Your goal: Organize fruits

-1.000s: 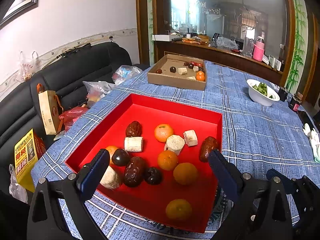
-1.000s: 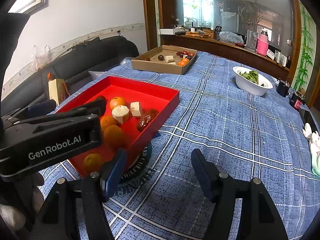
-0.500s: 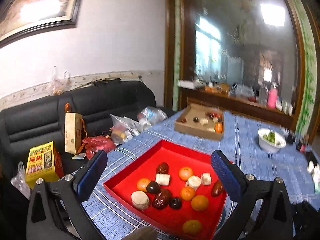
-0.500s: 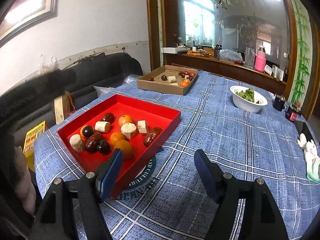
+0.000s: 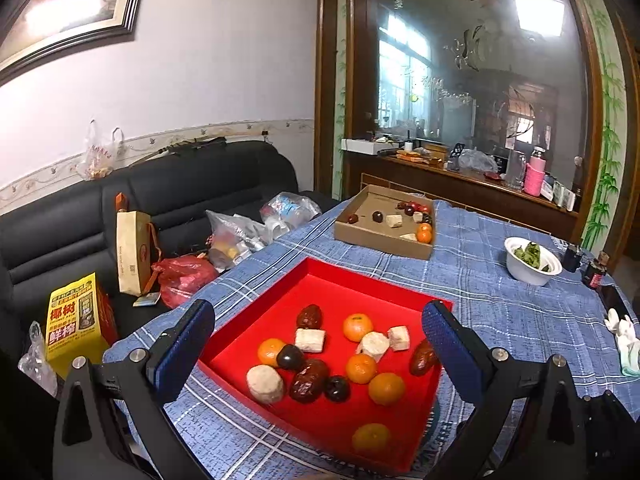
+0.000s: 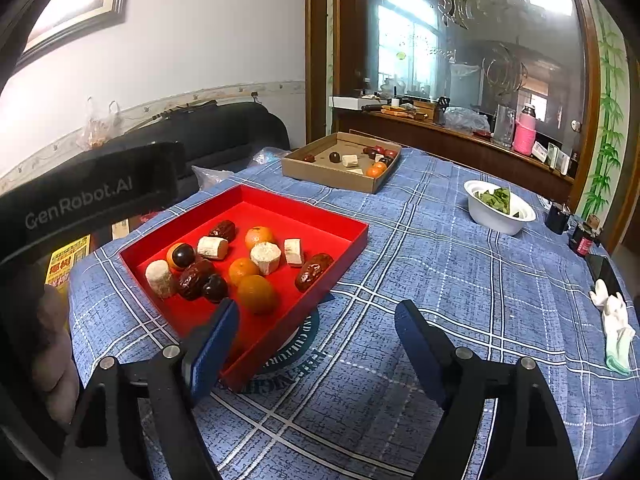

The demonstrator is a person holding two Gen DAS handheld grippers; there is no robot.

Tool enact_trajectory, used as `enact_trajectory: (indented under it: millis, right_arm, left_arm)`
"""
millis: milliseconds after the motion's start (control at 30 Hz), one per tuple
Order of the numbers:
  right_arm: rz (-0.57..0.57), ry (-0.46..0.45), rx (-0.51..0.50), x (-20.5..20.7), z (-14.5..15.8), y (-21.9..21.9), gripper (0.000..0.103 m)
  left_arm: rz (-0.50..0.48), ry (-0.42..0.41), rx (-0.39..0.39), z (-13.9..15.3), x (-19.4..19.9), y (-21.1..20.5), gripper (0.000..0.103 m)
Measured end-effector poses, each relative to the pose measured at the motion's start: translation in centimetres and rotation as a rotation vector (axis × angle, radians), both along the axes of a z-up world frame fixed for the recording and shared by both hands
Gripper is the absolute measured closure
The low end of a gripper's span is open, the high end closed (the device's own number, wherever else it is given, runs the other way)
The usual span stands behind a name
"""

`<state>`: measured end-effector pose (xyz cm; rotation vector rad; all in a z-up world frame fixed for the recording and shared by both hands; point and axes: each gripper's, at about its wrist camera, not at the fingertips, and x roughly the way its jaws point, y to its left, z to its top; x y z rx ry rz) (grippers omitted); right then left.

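A red tray [image 5: 256,322] [image 6: 340,222] on the blue plaid table holds several oranges [image 5: 358,327], dark red dates [image 5: 309,316], dark plums [image 5: 290,356] and pale cut chunks [image 5: 310,340]. A brown cardboard tray [image 5: 376,240] [image 6: 324,178] at the far side holds a few more of the same fruits. My left gripper [image 5: 318,344] is open and empty, raised above the near side of the red tray. My right gripper [image 6: 316,338] is open and empty, above the table by the tray's near right corner.
A white bowl of greens [image 5: 530,266] [image 6: 500,206] stands at the right. Small dark bottles [image 6: 558,218] and a white cloth [image 6: 616,320] lie near the right edge. A black sofa [image 5: 180,188] with bags is left of the table. The left gripper's body [image 6: 88,200] fills the right view's left side.
Both grippers have risen and pulled back from the table, so the red tray looks smaller and farther. Both stay open. The fruits have not moved.
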<state>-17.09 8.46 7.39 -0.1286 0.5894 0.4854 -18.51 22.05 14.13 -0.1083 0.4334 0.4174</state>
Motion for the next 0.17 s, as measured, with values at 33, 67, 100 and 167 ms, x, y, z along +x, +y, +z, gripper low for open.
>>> enact_trajectory:
  millis: [33,67,100,167]
  right_arm:
    - [-0.002,0.000,0.003,0.0,0.0,-0.1,0.019]
    - [-0.004,0.000,0.006,0.0,0.1,-0.2,0.019]
    - [-0.006,0.000,0.007,0.1,0.1,-0.3,0.019]
    - [-0.010,0.002,0.013,0.1,0.2,-0.6,0.019]
  left_arm:
    - [-0.002,-0.002,0.005,0.1,-0.1,-0.2,0.000]
    - [-0.005,-0.003,0.012,0.2,-0.1,-0.5,0.000]
    - [-0.012,-0.003,0.015,0.3,0.0,-0.8,0.000]
    - [-0.036,0.008,0.007,0.4,0.3,-1.2,0.000]
